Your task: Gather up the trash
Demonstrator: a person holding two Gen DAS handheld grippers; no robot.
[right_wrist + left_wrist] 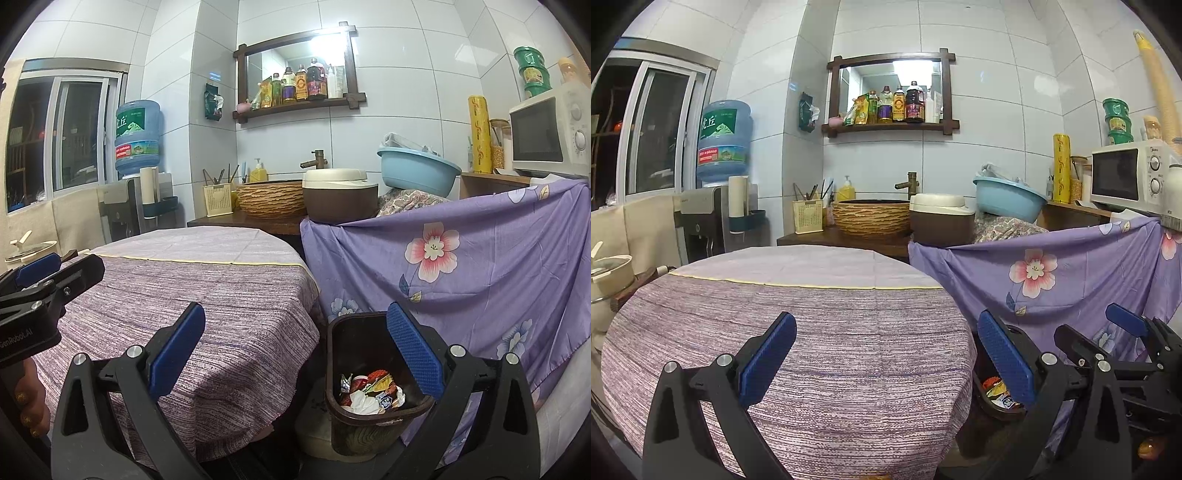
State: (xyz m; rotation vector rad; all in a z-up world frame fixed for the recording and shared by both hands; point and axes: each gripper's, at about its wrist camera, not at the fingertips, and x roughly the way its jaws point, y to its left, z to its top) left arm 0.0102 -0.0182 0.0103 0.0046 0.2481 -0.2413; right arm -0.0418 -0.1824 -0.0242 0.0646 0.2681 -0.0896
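A dark brown trash bin [340,369] stands on the floor between the round table [207,288] and a floral-draped counter. Crumpled wrappers and paper [369,393] lie in its bottom. My right gripper [295,350] is open and holds nothing; its right finger overlaps the bin's rim and its left finger is over the table's edge. My left gripper [886,354] is open over the striped purple tablecloth [831,325], nothing between its fingers. The left wrist view shows the right gripper [1089,325] to the right and a bit of the bin [997,398] behind the finger.
A purple floral cloth [480,277] hangs over the counter on the right, right behind the bin. Behind the table are a rice cooker [340,192], a woven basin [271,199] and a water dispenser [136,136]. A hand [29,398] holds the left gripper [62,267].
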